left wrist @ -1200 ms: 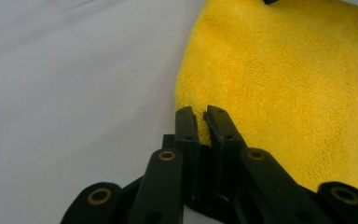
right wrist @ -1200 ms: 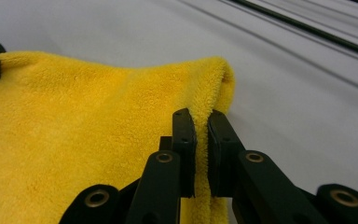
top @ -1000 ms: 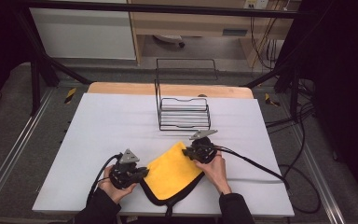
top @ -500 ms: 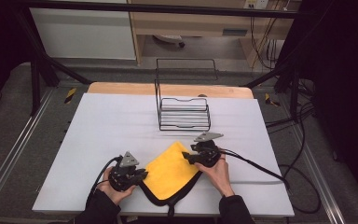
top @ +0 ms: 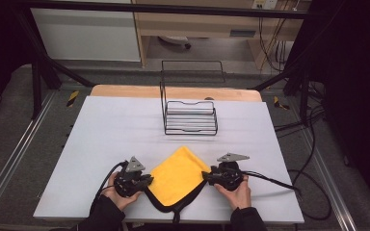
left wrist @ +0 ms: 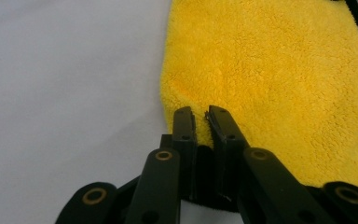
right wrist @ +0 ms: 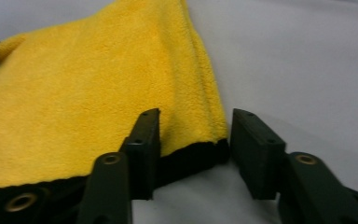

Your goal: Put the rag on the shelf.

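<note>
A yellow cloth (top: 179,174) with a black border lies folded near the table's front edge. My left gripper (top: 147,180) sits at its left corner, shut on the cloth's edge (left wrist: 200,126); the pinched fold shows between the two jaws. My right gripper (top: 207,175) rests at the cloth's right corner with its jaws open, the black-bordered corner (right wrist: 200,156) lying between them, touching the left jaw. A hand holds each gripper from below.
A black wire rack (top: 190,115) stands at the back middle of the white table (top: 101,139). Cables (top: 274,182) trail right from the right gripper. The wooden table edge (top: 125,91) runs along the back.
The right gripper has moved toward the front along the cloth's right edge and now stands at the lower right corner. The cloth lies flatter. The left gripper has stayed put.
</note>
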`<state>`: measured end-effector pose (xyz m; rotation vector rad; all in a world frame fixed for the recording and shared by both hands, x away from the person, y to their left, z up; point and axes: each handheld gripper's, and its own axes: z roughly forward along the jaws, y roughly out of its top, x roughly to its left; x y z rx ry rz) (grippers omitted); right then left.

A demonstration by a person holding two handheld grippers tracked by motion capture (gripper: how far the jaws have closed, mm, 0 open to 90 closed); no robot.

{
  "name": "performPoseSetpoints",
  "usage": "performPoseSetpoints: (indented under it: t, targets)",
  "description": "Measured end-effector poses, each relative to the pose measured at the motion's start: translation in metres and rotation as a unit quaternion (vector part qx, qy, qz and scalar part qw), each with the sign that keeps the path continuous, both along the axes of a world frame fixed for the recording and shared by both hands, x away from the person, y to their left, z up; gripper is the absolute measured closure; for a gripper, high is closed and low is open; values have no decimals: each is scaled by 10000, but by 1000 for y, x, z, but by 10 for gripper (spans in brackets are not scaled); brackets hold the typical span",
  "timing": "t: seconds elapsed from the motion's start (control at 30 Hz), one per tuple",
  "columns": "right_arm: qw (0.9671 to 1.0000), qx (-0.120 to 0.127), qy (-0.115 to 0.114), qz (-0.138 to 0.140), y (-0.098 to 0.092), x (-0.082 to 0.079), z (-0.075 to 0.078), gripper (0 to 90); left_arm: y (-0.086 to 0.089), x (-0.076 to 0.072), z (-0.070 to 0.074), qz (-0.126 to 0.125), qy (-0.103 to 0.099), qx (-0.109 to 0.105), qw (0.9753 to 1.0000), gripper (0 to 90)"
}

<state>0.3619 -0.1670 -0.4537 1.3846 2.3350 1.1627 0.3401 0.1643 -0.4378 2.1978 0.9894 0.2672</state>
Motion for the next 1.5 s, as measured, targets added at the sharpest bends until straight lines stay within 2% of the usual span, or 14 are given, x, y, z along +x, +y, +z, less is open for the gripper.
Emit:
performPoseSetpoints:
  t: [0.1, 0.2, 0.37, 0.43, 0.53, 0.67, 0.83, 1.0, 1.13, 1.23, 1.33, 1.43, 1.5]
  targets:
    - [9998, 110, 121, -106, 1, 0, 0, 610, 0, 0, 0, 38, 29, -30, 10000, 815]
    - [9993, 258, 271, -81, 1, 0, 1, 742, 0, 0, -1, 91, 55, -82, 9999, 817]
    - [9985, 341, 426, -28, 1, 5, 5, 799, 1, 0, 0, 135, 118, -136, 9997, 827]
    - [9990, 254, 352, 59, 3, 9, 8, 805, 0, -1, 1, 142, 135, -174, 9997, 830]
    - [9998, 47, 121, 181, 7, 18, 14, 807, -1, -4, 1, 158, 187, -261, 9994, 832]
    - [9997, -10, -33, 221, 11, 36, 20, 807, -6, -11, 3, 199, 257, -328, 9989, 834]
    - [9991, -127, -146, 386, 20, 57, 18, 807, -13, -22, 4, 231, 238, -305, 9990, 836]
    - [9978, -197, -264, 576, 28, 70, 13, 801, -16, -26, 1, 221, 150, -292, 9992, 832]
    - [9977, -221, -306, 555, 28, 70, 9, 770, -14, -25, 3, 113, 85, -280, 9995, 802]
    - [9975, -223, -410, 534, 27, 67, 12, 719, -9, -23, 8, -42, -22, -283, 9996, 699]
    - [9975, -88, -456, 539, 25, 61, 18, 609, -4, -16, 17, -130, -206, -275, 9993, 591]
    - [9969, -96, -569, 538, 23, 54, 21, 464, 1, -5, 23, -185, -305, -353, 9987, 487]
    - [9969, 71, -598, 504, 19, 50, 23, 387, 3, 4, 25, -234, -324, -379, 9985, 413]
